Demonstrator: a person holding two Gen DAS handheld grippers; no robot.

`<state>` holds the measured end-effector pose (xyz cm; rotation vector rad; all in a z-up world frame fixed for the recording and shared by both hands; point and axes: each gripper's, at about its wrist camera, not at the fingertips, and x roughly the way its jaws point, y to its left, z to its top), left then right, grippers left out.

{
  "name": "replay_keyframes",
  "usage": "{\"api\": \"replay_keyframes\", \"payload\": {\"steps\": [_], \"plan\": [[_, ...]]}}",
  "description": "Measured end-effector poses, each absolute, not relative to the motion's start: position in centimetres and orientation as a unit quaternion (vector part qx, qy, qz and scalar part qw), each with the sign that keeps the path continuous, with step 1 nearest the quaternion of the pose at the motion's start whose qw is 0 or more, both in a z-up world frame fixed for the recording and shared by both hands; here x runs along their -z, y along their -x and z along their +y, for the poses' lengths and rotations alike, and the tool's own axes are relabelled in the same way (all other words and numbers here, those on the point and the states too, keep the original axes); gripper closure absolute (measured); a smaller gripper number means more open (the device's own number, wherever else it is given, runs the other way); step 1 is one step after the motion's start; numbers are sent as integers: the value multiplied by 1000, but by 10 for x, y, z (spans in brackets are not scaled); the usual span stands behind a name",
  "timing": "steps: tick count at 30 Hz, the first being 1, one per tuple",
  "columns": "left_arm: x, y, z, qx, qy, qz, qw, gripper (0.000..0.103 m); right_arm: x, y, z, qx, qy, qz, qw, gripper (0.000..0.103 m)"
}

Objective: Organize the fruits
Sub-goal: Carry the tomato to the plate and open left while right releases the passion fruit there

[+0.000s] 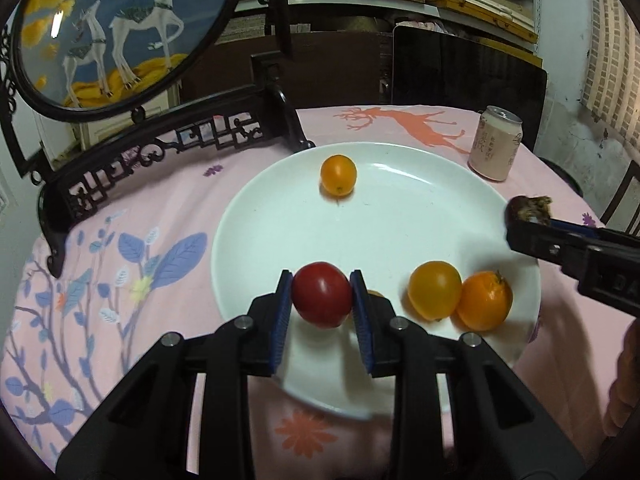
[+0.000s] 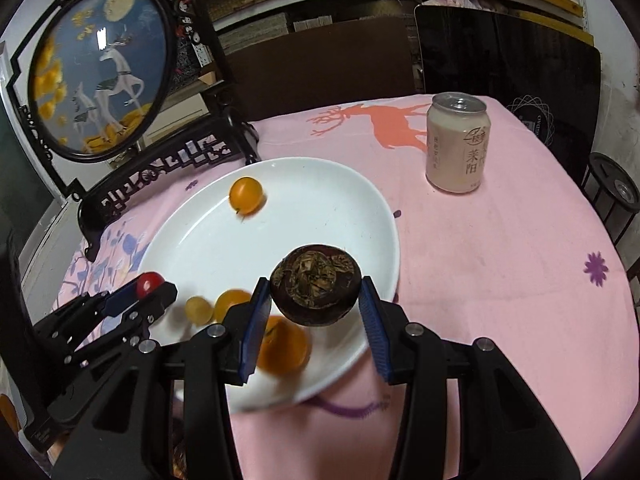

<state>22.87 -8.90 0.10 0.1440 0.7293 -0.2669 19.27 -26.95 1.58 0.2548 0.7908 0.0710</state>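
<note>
The left gripper point(image 1: 322, 300) is clamped on a red tomato point(image 1: 322, 300); the right gripper point(image 2: 315, 300) pinches a dark brown fruit point(image 2: 315, 291) between its pads.

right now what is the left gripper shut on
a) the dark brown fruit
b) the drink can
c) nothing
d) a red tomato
d: the left gripper has both blue pads pressed against the red tomato over the white plate; the dark brown fruit sits in the right gripper.

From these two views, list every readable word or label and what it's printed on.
"莱阳": on the pale drink can, in large dark characters.
The can's round logo and smaller print: too small to read.
White emblem on the black panel: its lettering is blurred.
Embossed letters on the right gripper's body: cut off, unreadable.
</note>
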Motion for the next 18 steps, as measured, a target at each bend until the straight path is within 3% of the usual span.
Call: {"api": "replay_keyframes", "payload": {"steps": [4, 6, 7, 18], "plan": [[0, -230, -88, 136, -67, 360, 921, 71, -8, -203, -267, -43, -127, 388, 912, 58], [-3, -226, -88, 123, -73, 350, 926, 31, -5, -205, -263, -49, -118, 393, 911, 57], [-5, -223, -88, 120, -76, 340, 930, 27, -3, -206, -261, -49, -113, 397, 909, 57], [-47, -172, -93, 92, -109, 211, 967, 24, -13, -194, -257, -48, -101, 382, 917, 56]]}}
